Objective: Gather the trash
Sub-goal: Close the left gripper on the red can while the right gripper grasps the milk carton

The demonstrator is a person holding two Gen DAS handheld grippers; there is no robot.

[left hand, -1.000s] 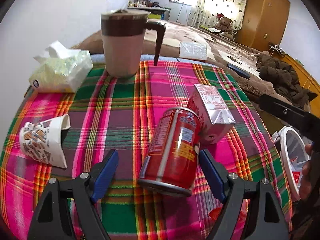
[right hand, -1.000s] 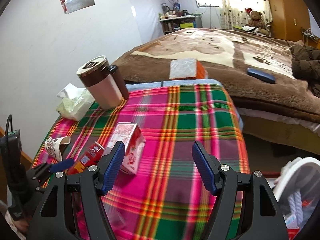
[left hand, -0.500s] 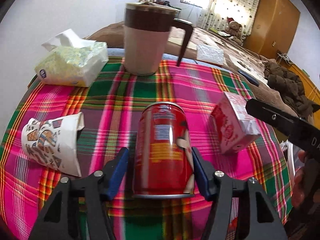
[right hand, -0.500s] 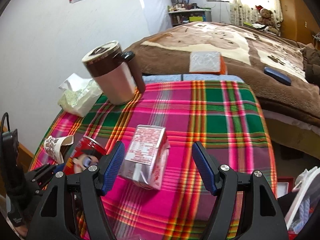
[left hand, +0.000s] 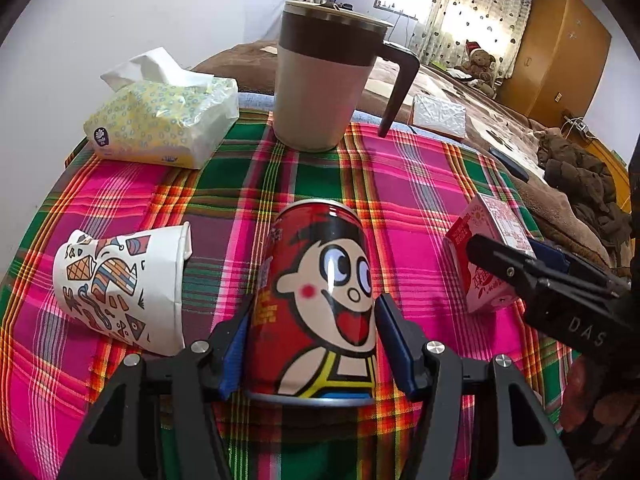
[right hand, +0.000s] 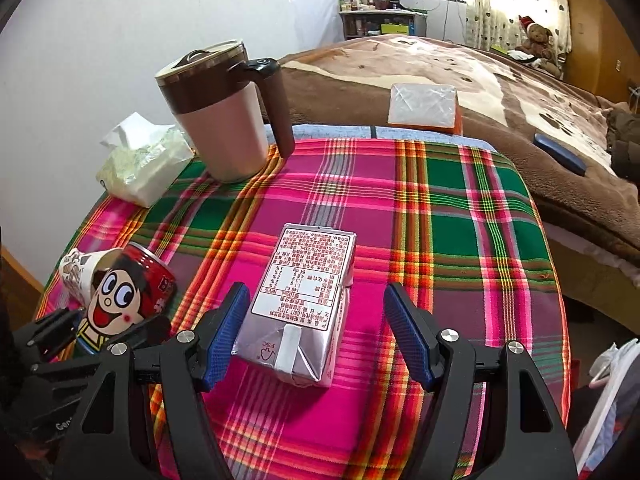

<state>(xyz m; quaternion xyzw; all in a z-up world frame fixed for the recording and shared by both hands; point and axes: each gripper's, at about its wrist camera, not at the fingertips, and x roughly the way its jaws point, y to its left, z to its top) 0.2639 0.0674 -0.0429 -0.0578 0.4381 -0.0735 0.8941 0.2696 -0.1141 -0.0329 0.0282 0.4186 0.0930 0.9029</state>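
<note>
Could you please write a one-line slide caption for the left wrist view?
Left gripper clamps a red cartoon-face can on the plaid tablecloth, with a crushed paper cup beside it.

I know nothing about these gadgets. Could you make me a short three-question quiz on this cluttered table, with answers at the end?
1. True or false: the left gripper has its pads pressed on the red can.
2. Which thing lies between the open pads of the right gripper? A) the paper cup B) the milk carton C) the mug
3. Fill in: the tissue pack lies on the plaid ____.

Key: 1 true; 2 B; 3 tablecloth.
</note>
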